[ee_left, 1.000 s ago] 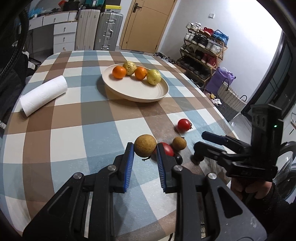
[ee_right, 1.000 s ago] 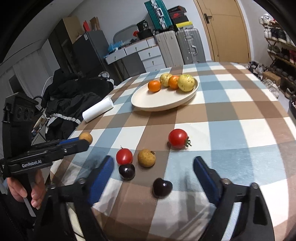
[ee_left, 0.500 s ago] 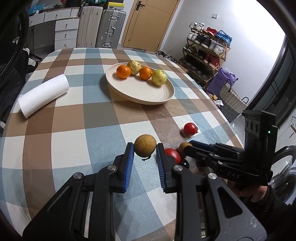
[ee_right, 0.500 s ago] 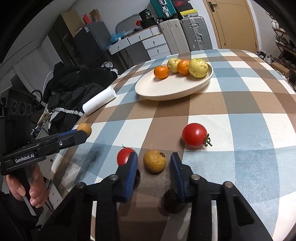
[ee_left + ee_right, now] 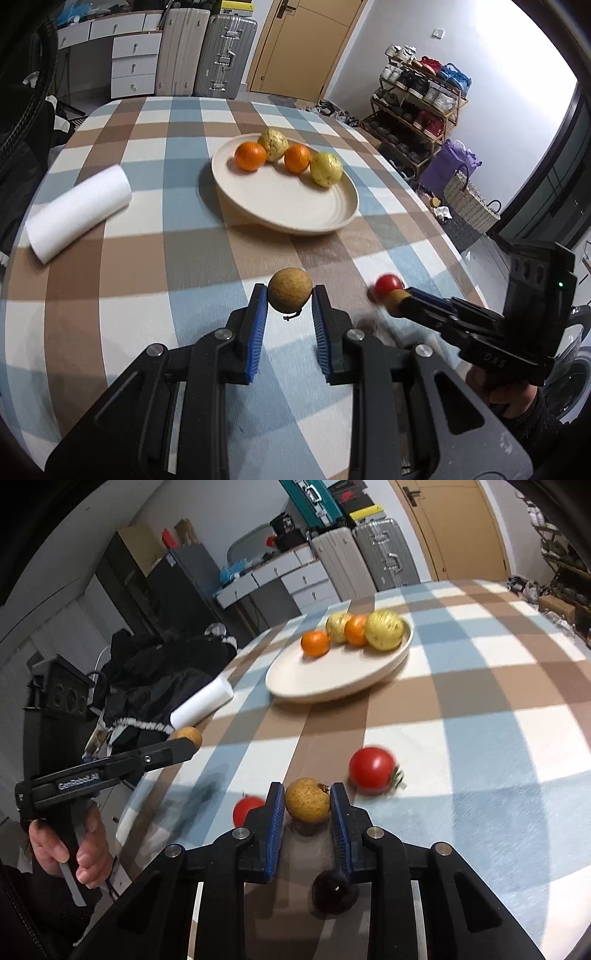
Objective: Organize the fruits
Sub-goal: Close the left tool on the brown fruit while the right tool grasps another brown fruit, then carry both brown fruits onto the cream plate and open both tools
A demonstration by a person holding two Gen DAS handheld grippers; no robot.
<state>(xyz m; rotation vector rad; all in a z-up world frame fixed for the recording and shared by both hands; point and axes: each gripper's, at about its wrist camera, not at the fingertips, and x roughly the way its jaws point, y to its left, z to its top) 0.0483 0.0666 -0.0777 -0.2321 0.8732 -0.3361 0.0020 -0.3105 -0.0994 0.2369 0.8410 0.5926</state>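
Right wrist view: each hand-held gripper point(image 5: 307, 800) clamps a brown fruit point(image 5: 307, 799); next, carry both to the plate point(image 5: 295, 679).

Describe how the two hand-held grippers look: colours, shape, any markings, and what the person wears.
Both grippers are black, pistol-shaped tools with two long fingers lined with ribbed blue pads and silver pivot bolts. The left gripper carries white "GenRobot.AI" lettering on its side and a boxy black block at the rear. The right gripper has embossed "DAS" lettering and a small green light on its rear block. A dark sleeve covers the right wrist.
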